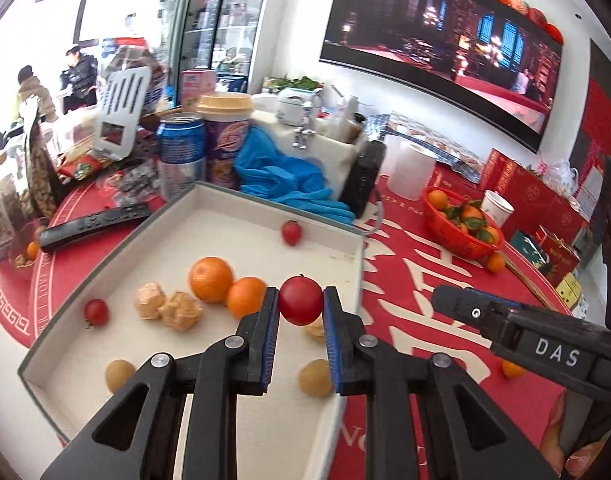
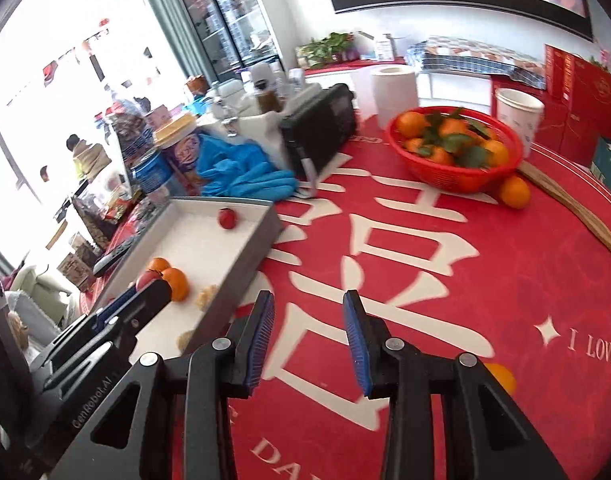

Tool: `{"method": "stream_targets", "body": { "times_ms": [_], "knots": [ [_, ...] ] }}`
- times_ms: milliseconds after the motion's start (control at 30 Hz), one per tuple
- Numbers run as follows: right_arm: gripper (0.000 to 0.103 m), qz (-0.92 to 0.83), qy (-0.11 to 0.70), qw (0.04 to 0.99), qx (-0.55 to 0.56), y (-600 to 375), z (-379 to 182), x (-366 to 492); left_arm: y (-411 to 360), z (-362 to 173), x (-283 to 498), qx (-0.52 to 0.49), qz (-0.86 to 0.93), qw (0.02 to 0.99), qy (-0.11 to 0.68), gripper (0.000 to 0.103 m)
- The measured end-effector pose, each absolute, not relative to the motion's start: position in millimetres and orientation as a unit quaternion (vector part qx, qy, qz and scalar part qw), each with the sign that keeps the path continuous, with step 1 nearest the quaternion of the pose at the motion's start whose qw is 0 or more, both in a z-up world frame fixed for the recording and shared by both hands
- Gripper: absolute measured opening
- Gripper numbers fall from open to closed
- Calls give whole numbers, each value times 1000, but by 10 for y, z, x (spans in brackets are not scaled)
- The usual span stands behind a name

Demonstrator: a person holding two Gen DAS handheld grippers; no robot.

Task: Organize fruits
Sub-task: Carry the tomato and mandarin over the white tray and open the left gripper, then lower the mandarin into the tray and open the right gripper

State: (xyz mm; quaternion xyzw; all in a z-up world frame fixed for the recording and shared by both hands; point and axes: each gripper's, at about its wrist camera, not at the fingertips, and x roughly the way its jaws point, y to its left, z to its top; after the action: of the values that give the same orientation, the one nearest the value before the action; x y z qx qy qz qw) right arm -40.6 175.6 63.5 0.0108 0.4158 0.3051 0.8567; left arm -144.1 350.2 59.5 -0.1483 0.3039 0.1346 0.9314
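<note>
The left gripper [image 1: 300, 300] pinches a red cherry tomato [image 1: 300, 300] between its blue pads, right at the fingertips, in the centre of the left wrist view and above the shallow white tray [image 1: 357, 256]. Behind it, left of centre, two oranges [image 1: 225, 286] sit touching on the tray floor. The right gripper [image 2: 308, 326] stands parted with nothing between its fingers, low in its own view over the red tablecloth [image 2: 445, 280]. A red basket [image 2: 453, 176] of leafy oranges sits upper right.

Shop/eatery: glass-door fridge [image 1: 221, 20], wall screen [image 1: 445, 40], gift boxes [image 1: 517, 184], festive red tablecloth [image 2: 465, 280].
</note>
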Motion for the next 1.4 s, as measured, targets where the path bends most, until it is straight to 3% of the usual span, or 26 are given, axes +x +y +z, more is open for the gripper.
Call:
{"method": "stream_targets", "body": {
  "times_ms": [400,433,467,500,533,633,733,867,1067,1300,1367,1400],
  "knots": [
    [39,321,456,828,-51,2690,511,-314,3964,288,-1557,-200,154,903,347,24],
    [56,307,457,833,-55,2604,512,-302,3959,290,-1567,-200,151,904,347,24],
    [84,285,453,843,-58,2468,525,-301,3952,300,-1579,-201,148,905,345,24],
    [92,256,441,858,-61,2283,550,-313,3945,313,-1590,-201,146,906,343,24],
    [93,217,425,876,-73,2068,557,-350,3937,328,-1604,-200,144,908,340,24],
    [93,116,414,897,-106,1470,484,-405,3896,362,-1606,-197,142,910,336,24],
    [90,95,461,880,-67,1001,240,-366,3844,355,-1590,-196,138,910,339,24],
    [43,83,468,878,-50,792,20,-383,3785,296,-1571,-187,135,908,349,24],
    [43,116,464,878,-27,931,112,-417,3846,256,-1575,-196,139,904,355,24],
    [43,241,432,868,-52,1830,526,-596,3872,253,-1598,-196,148,902,355,26],
    [43,275,430,858,-57,2107,575,-633,3895,240,-1606,-198,153,900,357,34],
    [43,289,430,853,-61,2251,583,-646,3908,233,-1614,-200,159,898,359,48]
  ]
}}
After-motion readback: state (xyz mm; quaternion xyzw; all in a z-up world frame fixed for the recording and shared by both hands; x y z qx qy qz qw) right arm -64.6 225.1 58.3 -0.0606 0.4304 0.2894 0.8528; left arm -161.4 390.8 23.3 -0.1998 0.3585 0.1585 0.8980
